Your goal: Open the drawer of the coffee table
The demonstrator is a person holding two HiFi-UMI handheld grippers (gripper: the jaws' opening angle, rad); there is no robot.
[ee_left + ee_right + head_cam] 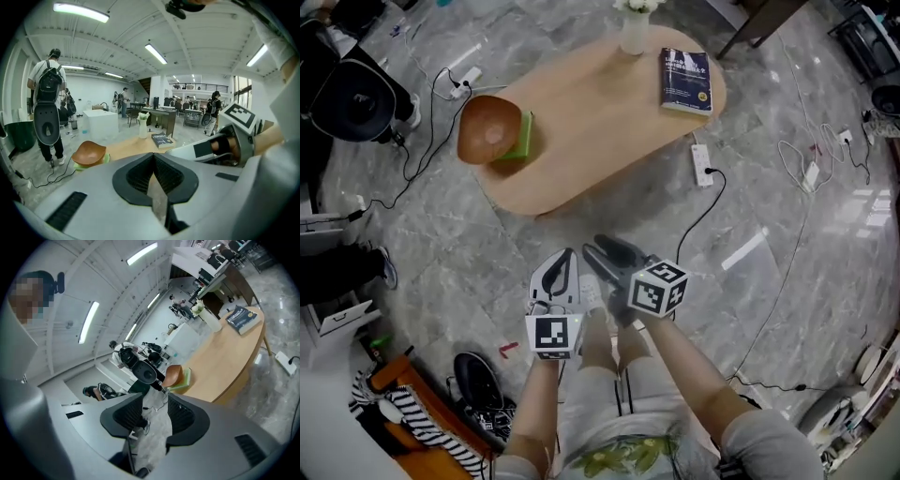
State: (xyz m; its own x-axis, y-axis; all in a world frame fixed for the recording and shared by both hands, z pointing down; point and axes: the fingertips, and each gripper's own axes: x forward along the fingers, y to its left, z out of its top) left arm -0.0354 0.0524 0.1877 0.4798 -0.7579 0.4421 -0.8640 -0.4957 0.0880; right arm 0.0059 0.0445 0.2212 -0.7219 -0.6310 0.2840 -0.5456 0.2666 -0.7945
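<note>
From the head view, the coffee table [600,122] stands on the grey floor [769,281], well ahead of both grippers. On its wooden top are a brown bowl [487,129] resting on a green block [525,139], a dark book [686,80] at the far right end and a white vase [635,33] at the far edge. No drawer front can be made out from this steep angle; it may sit under the top's edge. A power strip [702,164] lies on the floor just beside the table. The left gripper [569,253] and right gripper [595,247] are side by side, low over the floor, both pointing toward the table and not touching it.

In the left gripper view, the left gripper's [153,157] jaws are pressed together with nothing between them. Past them lie the table top, bowl, book and vase, and the right gripper shows at the right. A person [47,93] with a backpack stands at the left.

In the right gripper view, the picture is rolled to one side. The right gripper's [155,397] jaws stand apart and empty, with only floor showing in the gap. The table sits up and to the right, clear of the jaws.
</note>
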